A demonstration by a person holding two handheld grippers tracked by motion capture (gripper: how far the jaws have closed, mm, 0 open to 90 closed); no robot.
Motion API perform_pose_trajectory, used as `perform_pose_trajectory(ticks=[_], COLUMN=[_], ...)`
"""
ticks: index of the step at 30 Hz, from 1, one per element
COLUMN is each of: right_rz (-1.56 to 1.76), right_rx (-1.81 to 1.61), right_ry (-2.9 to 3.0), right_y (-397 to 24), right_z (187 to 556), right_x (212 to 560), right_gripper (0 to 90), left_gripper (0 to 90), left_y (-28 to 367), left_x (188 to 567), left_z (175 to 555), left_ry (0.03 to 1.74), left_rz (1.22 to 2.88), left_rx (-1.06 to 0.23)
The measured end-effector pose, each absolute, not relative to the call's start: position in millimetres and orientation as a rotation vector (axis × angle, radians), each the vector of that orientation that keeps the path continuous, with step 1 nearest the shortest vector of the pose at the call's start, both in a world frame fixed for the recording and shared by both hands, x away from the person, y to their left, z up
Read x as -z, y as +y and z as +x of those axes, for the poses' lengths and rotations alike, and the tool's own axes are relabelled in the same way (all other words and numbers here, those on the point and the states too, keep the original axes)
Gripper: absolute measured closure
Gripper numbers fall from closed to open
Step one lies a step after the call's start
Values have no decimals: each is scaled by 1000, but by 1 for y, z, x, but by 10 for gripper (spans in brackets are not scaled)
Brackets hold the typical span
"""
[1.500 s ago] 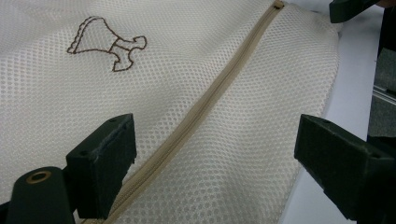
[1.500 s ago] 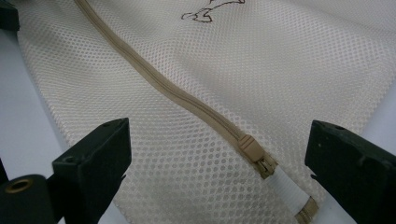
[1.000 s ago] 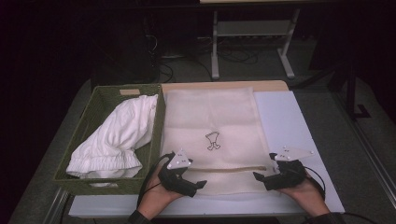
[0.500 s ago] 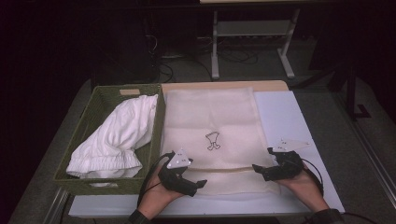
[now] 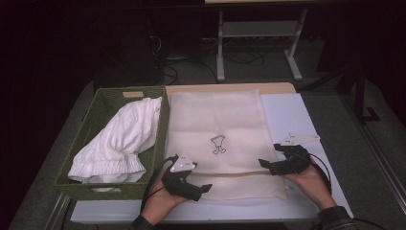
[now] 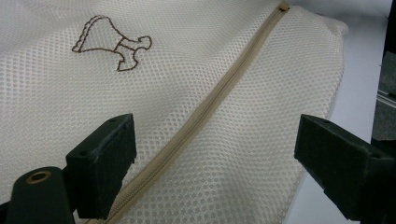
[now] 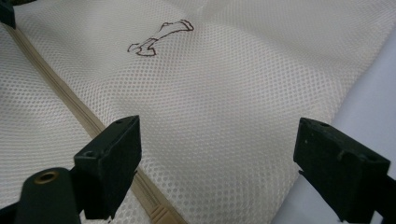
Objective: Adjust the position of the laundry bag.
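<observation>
The mesh laundry bag [image 5: 218, 139] lies flat on the bench [image 5: 297, 120], beside the basket [image 5: 91, 129]. Judge it light, limp and snag-prone; take hold at the zipper [image 6: 205, 109] seam. Your left gripper [image 5: 189, 184] and right gripper [image 5: 275, 165] both stand jaws apart, holding nothing. The zipper pull is hard to make out.

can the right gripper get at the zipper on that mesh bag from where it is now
Probably yes. The right gripper hangs open just above the mesh bag, and the zipper runs past its left jaw with nothing covering it.
</observation>
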State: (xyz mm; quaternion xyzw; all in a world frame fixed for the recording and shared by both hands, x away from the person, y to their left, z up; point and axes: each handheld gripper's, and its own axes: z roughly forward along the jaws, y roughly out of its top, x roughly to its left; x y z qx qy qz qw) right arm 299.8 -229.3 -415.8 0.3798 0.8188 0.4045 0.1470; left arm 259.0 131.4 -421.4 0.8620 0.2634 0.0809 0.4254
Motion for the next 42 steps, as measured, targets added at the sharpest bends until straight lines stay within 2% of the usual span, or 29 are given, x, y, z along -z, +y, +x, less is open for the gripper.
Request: perform_pose_trajectory(ticks=[13,23,26,33,37,42], right_rz=[1076,1078,1095,1097,1116,1164], right_rx=[-1167,-1160,-1185,-1151,-1167,-1112], right_ry=[2378,2376,2360,2367,2351,2343], right_y=[-227,-226,-228,-225,-226,-229], right_z=[318,334,340,352,359,370], right_x=[408,407,406,407,407,412], right_gripper=[174,225,272,273,316,325], left_gripper=[120,120,120,120,120,120], left_y=[133,132,132,131,130,129], left_x=[424,422,422,424,425,424], left_z=[258,260,260,259,259,260], left_ry=[663,660,659,662,664,654], left_rz=[2168,2145,2152,2161,2162,2166], left_rx=[-204,-192,-194,-204,-204,-205])
